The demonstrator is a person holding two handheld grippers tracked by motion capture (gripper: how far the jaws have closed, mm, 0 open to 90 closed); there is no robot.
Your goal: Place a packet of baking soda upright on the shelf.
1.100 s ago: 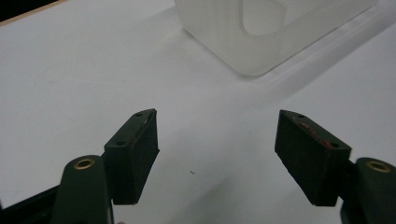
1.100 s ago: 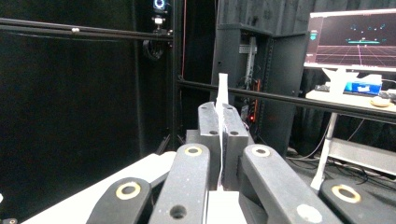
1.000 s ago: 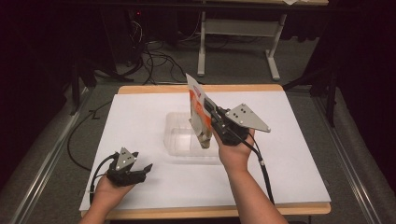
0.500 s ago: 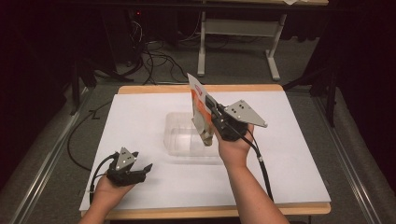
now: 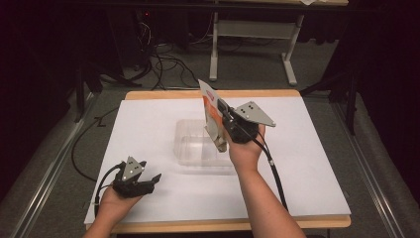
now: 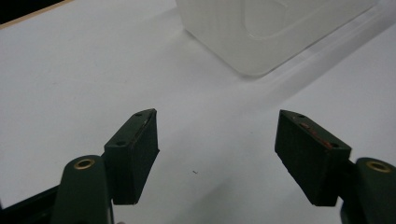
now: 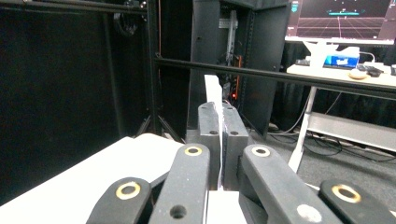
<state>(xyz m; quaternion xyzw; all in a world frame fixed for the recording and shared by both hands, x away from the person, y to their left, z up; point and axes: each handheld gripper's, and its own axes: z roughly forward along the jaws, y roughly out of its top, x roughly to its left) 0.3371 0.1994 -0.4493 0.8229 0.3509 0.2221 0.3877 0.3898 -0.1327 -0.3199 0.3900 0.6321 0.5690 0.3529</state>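
Compared with a second earlier, the right claw (image 5: pixel 221 118) had drifted a little toward the person and sunk slightly, carrying the flat white-and-orange packet (image 5: pixel 212 113) lower over the clear plastic rectangular container (image 5: pixel 195 148); the left claw (image 5: pixel 148 181) hadn't budged. In the high view the packet stood pretty much upright on edge, its lower corner dipping down at the container's right side, though I couldn't tell whether it actually touched the plastic. The right claw was clamped tight on that packet: in the right gripper view the two black jaws were pressed together with the thin white sheet (image 7: pixel 215 100) sticking up between them, so the grip was on the packet's edge. The right hand (image 5: pixel 243 148) held it above the right rim of the container, cable trailing back along the forearm. Over on the near left part of the white-topped bench (image 5: pixel 307 163), the left claw sat low in the left hand (image 5: pixel 111 203), and the left gripper view showed its jaws spread wide with nothing between them (image 6: pixel 217 158), just bare white bench surface underneath. A corner of the container (image 6: pixel 261 32) sat a bit ahead of that claw, well apart from it. Container itself was around the middle of the bench.
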